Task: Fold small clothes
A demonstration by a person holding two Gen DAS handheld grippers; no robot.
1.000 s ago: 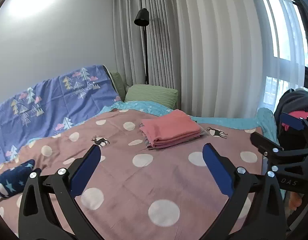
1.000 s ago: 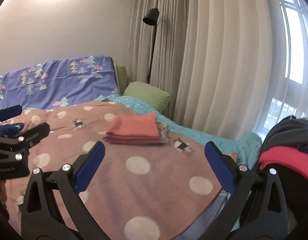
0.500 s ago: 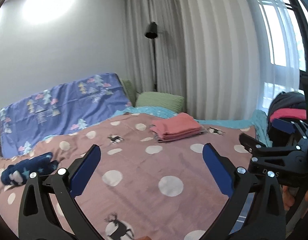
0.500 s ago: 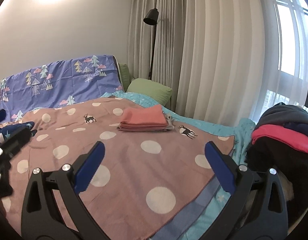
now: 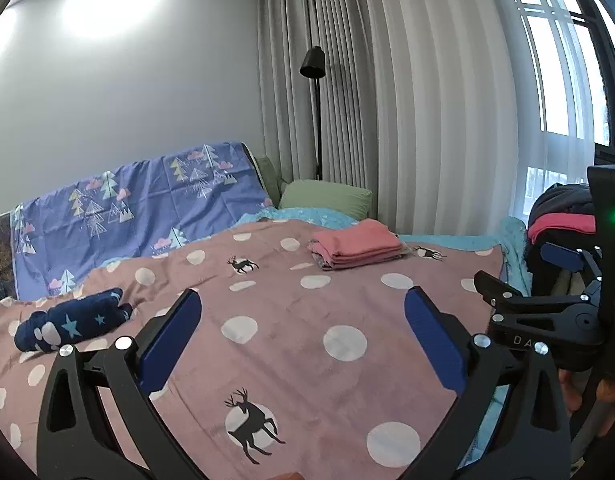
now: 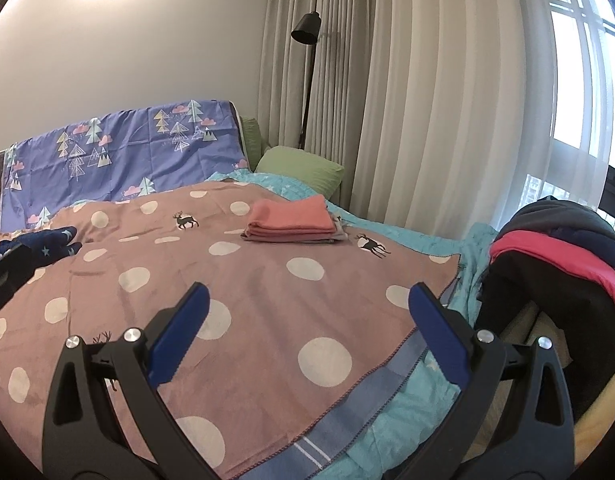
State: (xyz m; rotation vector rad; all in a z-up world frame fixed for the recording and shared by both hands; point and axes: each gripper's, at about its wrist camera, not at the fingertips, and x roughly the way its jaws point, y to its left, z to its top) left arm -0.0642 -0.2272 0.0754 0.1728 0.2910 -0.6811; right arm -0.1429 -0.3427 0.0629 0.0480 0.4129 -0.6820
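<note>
A folded pink cloth stack lies on the mauve polka-dot blanket at the far side of the bed; it also shows in the right wrist view. A crumpled navy star-print garment lies at the left of the blanket, and shows in the right wrist view. My left gripper is open and empty, above the near part of the blanket. My right gripper is open and empty near the blanket's right corner; it shows in the left wrist view.
A pile of dark and pink clothes sits on a stand right of the bed. A purple tree-print sheet covers the headboard. A green pillow, a black floor lamp and curtains stand behind.
Both grippers have pulled back and up from the bed, away from the pink stack. More of the blanket and the navy garment show now. Both stay open and empty.
</note>
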